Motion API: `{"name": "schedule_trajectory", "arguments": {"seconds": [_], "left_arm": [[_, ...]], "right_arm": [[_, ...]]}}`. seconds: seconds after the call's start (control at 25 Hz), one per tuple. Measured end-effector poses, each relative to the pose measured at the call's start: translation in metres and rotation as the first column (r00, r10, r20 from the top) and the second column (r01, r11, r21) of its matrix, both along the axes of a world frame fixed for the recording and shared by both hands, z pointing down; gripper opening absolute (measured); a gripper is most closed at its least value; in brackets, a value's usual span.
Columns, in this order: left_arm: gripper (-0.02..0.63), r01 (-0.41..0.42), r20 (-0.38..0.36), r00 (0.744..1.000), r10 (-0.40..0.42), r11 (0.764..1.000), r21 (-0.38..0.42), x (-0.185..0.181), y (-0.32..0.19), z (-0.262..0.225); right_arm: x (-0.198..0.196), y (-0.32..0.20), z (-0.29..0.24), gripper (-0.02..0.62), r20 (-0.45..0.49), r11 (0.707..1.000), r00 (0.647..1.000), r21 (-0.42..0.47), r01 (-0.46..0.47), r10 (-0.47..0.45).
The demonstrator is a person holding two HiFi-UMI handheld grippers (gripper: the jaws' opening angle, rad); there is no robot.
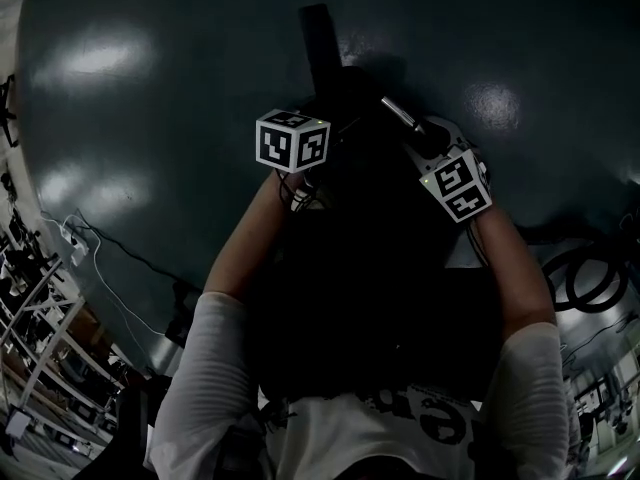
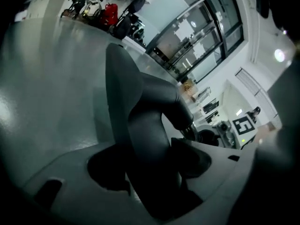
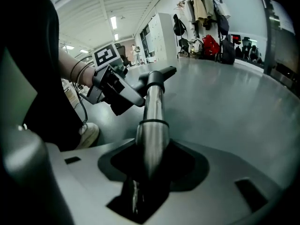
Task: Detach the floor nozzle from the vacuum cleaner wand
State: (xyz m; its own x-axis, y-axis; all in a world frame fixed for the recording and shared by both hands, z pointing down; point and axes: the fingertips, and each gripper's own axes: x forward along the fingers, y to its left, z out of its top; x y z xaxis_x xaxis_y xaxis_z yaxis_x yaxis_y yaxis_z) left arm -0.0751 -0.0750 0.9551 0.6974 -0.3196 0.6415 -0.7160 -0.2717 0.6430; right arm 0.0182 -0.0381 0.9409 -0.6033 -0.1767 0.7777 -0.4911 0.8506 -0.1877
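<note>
The black floor nozzle point(image 1: 320, 40) lies on the dark floor ahead of me. Its dark grey neck point(image 2: 150, 139) runs straight through my left gripper point(image 2: 151, 184), whose jaws are shut on it. The shiny metal wand point(image 3: 152, 125) passes between the jaws of my right gripper point(image 3: 147, 175), which is shut on it. The wand's far end meets the nozzle's black collar point(image 3: 155, 78), and there my left gripper point(image 3: 136, 95) grips from the left. In the head view both marker cubes show, but the jaws are lost in the dark.
White cables point(image 1: 100, 258) and shelving point(image 1: 30, 368) lie at the left, and a coiled black cable point(image 1: 585, 278) at the right. My shoe point(image 3: 86, 135) stands beside the wand. Coats and bags point(image 3: 206, 13) hang along the far wall.
</note>
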Motion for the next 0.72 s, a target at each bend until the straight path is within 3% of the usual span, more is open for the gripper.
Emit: {"name": "schedule_trajectory", "arguments": {"seconds": [0.12, 0.28, 0.4, 0.52, 0.72], "left_arm": [[0.262, 0.029, -0.052, 0.998, -0.03, 0.999, -0.02, 0.002, -0.009, -0.035], [0.242, -0.009, 0.013, 1.0, 0.01, 0.999, -0.042, 0.012, -0.017, -0.13], [0.223, -0.033, 0.026, 0.999, 0.033, 0.999, -0.013, 0.024, -0.011, -0.246], [0.19, -0.004, -0.037, 0.999, 0.005, 0.999, 0.041, 0.043, -0.002, -0.384], [0.159, -0.054, -0.08, 0.994, 0.073, 0.974, 0.218, 0.08, -0.013, -0.587]], "right_arm": [[0.005, -0.013, -0.028, 0.186, -0.016, 1.0, 1.0, 0.03, -0.002, 0.002], [0.014, -0.023, -0.108, 0.186, -0.062, 0.997, 0.998, 0.078, -0.014, 0.019], [0.02, -0.019, -0.21, 0.186, -0.061, 0.994, 0.998, 0.105, -0.026, 0.032], [0.029, -0.01, -0.332, 0.186, -0.034, 0.993, 0.998, 0.107, -0.04, 0.044], [0.047, -0.027, -0.509, 0.183, -0.07, 0.988, 0.995, 0.145, -0.058, 0.069]]}}
